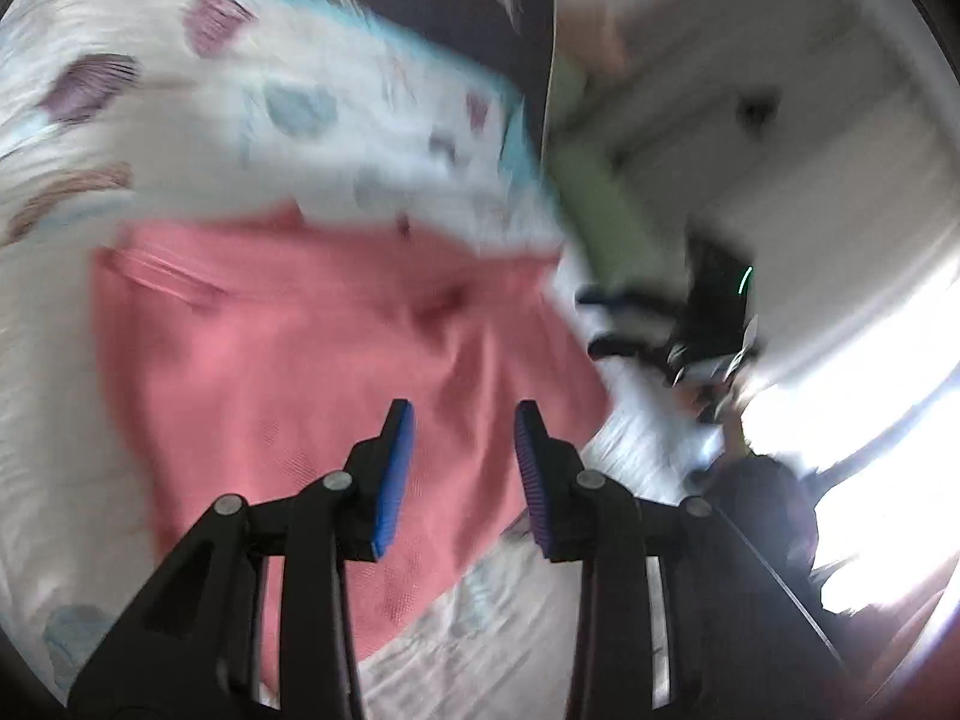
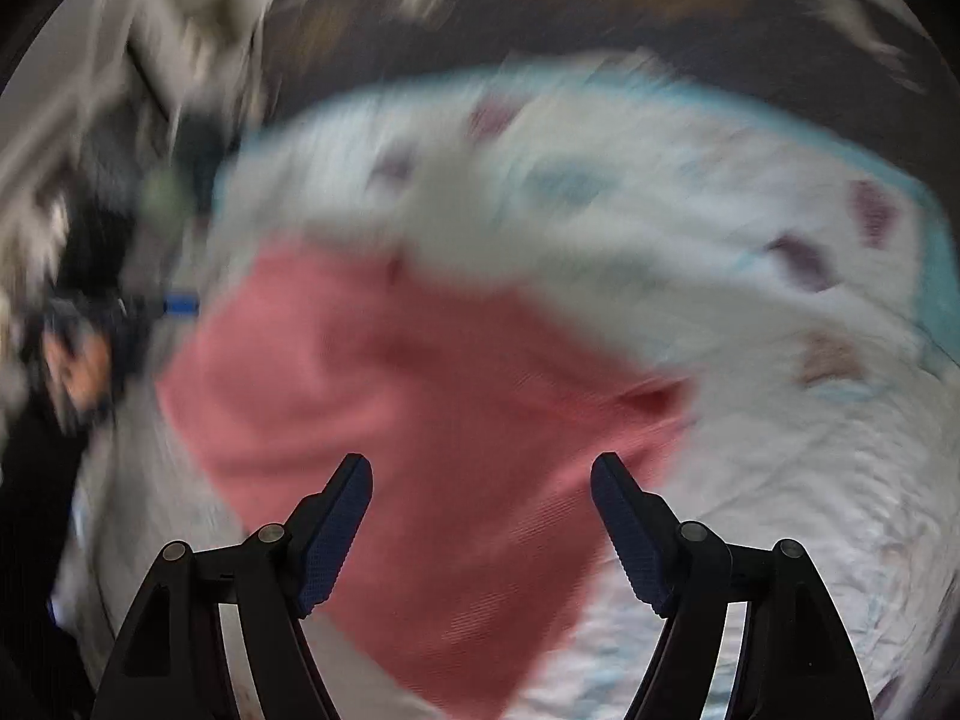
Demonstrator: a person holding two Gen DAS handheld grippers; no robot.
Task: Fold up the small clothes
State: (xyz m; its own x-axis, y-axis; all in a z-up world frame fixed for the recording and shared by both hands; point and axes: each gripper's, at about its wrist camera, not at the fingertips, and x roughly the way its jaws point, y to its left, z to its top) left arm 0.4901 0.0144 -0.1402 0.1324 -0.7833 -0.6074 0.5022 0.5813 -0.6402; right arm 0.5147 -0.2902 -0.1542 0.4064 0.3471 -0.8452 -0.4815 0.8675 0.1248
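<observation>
Both claws hang empty over the pink garment point(image 1: 312, 360), which lies rumpled on the patterned bedsheet point(image 1: 150, 138) just ahead of them. The left claw point(image 1: 465, 420) stands partly apart, the right claw point(image 2: 480, 474) wide. Judging by this, a fold is starting; next, pinch an edge.

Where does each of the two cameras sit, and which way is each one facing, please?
Left wrist: on the left gripper, looking down along its open fingers at the pink garment on the patterned sheet; the right gripper shows beyond.
Right wrist: on the right gripper, jaws wide open, angled down at the pink garment; the left gripper and a hand show at the picture's left.
Shared: garment, sheet, each other's gripper.
</observation>
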